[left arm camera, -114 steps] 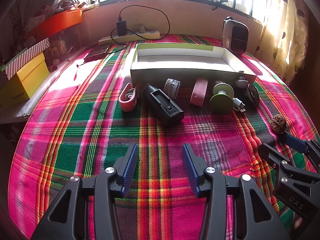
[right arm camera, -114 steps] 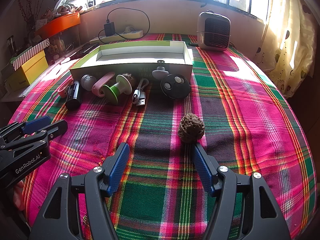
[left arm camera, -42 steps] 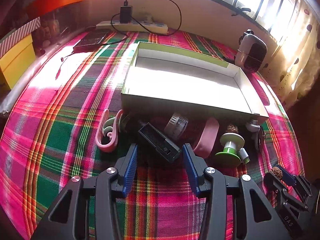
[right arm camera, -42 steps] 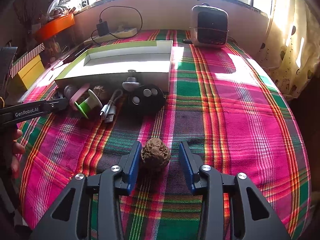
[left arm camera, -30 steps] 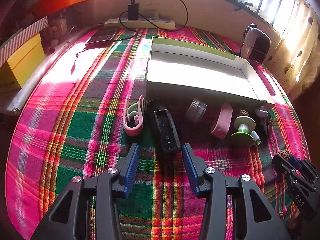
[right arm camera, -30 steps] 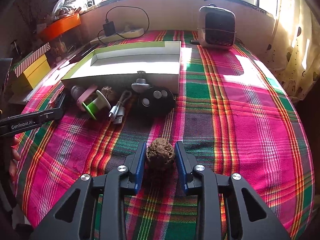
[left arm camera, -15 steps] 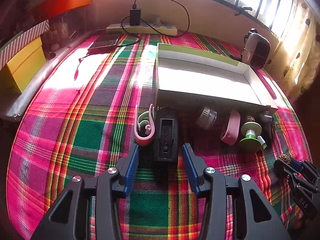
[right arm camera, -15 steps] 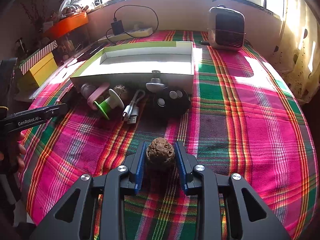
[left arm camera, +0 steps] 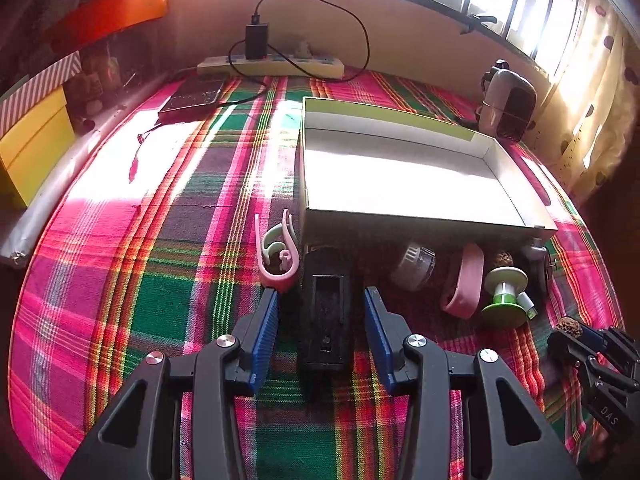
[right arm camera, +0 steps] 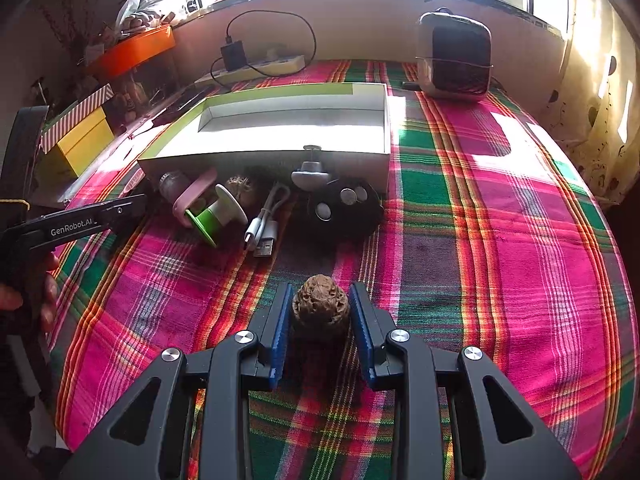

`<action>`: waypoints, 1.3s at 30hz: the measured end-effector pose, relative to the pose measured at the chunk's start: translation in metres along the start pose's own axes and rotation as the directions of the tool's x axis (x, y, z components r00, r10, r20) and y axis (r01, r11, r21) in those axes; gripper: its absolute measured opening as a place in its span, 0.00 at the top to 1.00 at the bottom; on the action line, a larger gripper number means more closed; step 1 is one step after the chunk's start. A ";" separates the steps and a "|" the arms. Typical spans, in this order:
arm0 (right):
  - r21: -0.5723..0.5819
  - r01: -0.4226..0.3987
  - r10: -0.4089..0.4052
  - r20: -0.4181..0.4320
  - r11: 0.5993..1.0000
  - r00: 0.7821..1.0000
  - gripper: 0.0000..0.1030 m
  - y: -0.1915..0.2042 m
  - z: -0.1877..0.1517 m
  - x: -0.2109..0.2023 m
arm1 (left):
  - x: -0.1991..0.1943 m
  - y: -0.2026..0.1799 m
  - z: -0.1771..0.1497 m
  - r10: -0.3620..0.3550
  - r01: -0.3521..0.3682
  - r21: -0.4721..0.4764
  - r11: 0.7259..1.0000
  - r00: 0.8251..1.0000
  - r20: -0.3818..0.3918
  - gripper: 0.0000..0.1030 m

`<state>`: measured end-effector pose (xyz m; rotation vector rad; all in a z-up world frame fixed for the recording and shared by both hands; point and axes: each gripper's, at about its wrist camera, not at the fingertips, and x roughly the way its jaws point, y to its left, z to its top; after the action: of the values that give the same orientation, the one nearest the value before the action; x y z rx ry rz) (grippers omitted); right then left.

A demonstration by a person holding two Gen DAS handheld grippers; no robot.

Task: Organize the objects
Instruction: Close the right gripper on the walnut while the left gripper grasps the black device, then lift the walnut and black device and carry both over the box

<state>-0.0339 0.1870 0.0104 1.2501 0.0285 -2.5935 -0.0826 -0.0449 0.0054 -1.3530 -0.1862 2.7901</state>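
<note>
A black oblong device (left arm camera: 326, 316) lies on the plaid cloth between the fingers of my left gripper (left arm camera: 322, 308). The jaws are closing, with a gap still visible on each side of the device. My right gripper (right arm camera: 320, 292) is shut on a brown walnut (right arm camera: 319, 308), just above the cloth. An open white box with a green rim (left arm camera: 420, 224) stands beyond both. Along its front wall lie a pink clip (left arm camera: 278, 256), a small capped jar (left arm camera: 414, 266), a pink band (left arm camera: 464, 284), a green spool (left arm camera: 504, 296), a USB cable (right arm camera: 264, 228) and a black remote (right arm camera: 340, 204).
A small heater (right arm camera: 454, 56) stands at the back right. A power strip (left arm camera: 272, 66) with a charger lies along the far wall, a dark tablet (left arm camera: 194, 96) beside it. A yellow box (left arm camera: 28, 148) sits off the table's left edge. A second walnut (right arm camera: 240, 186) lies by the spool.
My left gripper came forward until the black device lay between its fingers, which have narrowed a little. My right gripper shut on the walnut and has held still since.
</note>
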 end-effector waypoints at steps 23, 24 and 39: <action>0.001 -0.004 0.004 -0.002 1.000 1.000 0.71 -0.001 0.005 0.005 | 0.000 -0.004 -0.003 0.037 -0.037 0.033 0.999 0.999 0.011 0.76; 0.004 -0.005 0.005 -0.002 1.000 1.000 0.71 -0.002 0.006 0.005 | -0.001 -0.003 -0.003 0.034 -0.035 0.032 0.999 0.999 0.009 0.76; 0.005 -0.033 0.033 0.046 0.999 0.998 0.71 0.001 0.021 -0.007 | -0.030 -0.012 0.003 -0.023 0.021 0.054 0.998 0.999 0.036 0.76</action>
<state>-0.0460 0.1852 0.0293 1.1827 -0.0084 -2.5952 -0.0670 -0.0361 0.0319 -1.2816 -0.1252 2.7821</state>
